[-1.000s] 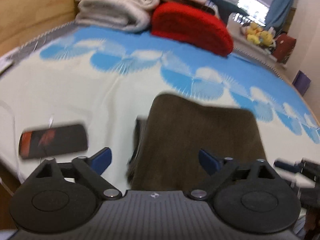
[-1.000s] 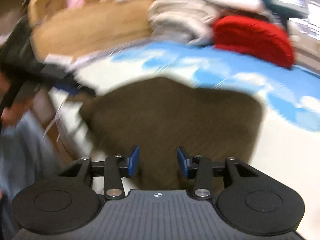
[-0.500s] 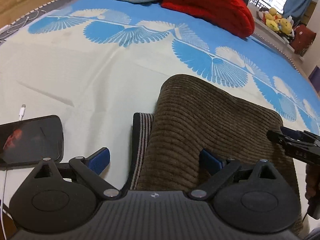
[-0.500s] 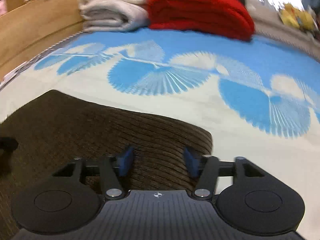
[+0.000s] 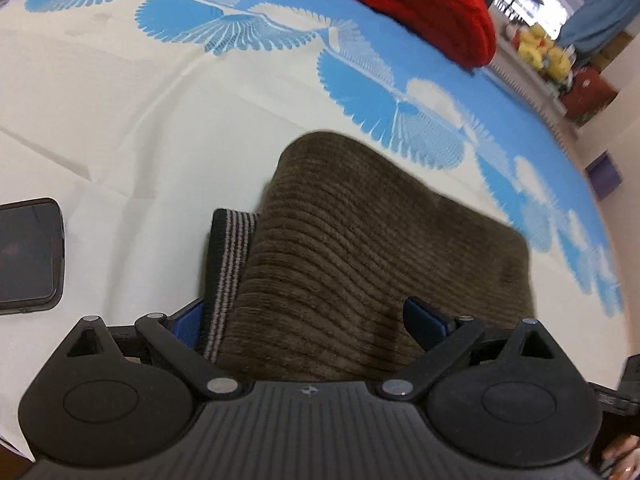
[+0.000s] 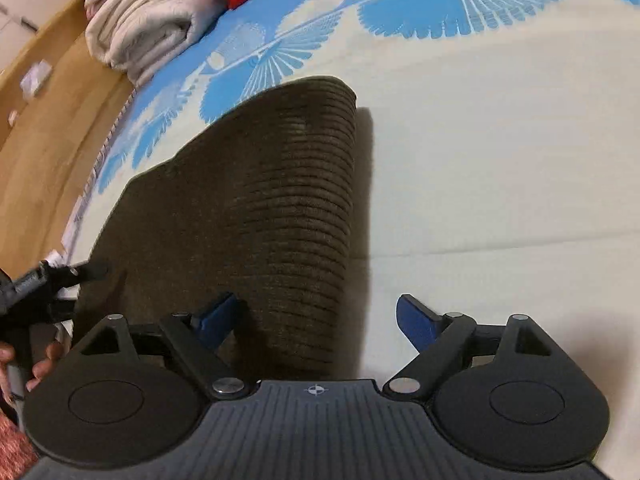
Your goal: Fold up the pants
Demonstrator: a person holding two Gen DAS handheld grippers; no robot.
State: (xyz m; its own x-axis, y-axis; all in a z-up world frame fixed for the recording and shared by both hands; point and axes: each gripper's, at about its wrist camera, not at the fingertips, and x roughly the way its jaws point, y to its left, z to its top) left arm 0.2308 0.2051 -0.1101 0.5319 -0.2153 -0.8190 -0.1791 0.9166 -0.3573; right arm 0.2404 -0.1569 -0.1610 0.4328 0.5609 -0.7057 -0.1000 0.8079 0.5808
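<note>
The brown corduroy pants [image 5: 372, 260] lie folded into a thick stack on the bed sheet, with a black striped waistband [image 5: 228, 264] showing at the left edge. My left gripper [image 5: 308, 320] is open, its jaws straddling the near left part of the stack. In the right wrist view the pants [image 6: 272, 208] fill the left middle, and my right gripper [image 6: 320, 320] is open over their near right edge, one finger over the cloth and one over the sheet. The left gripper [image 6: 64, 276] shows at the far left there.
A black phone [image 5: 28, 256] lies on the sheet left of the pants. A red blanket [image 5: 408, 4] and folded white bedding [image 6: 152, 20] sit at the head of the bed. A wooden bed frame [image 6: 44, 128] runs along the left. The cream and blue sheet [image 6: 500, 168] spreads to the right.
My right gripper has opened wide and swung toward the pants' right edge. My left gripper has moved closer, low over the waistband side of the stack.
</note>
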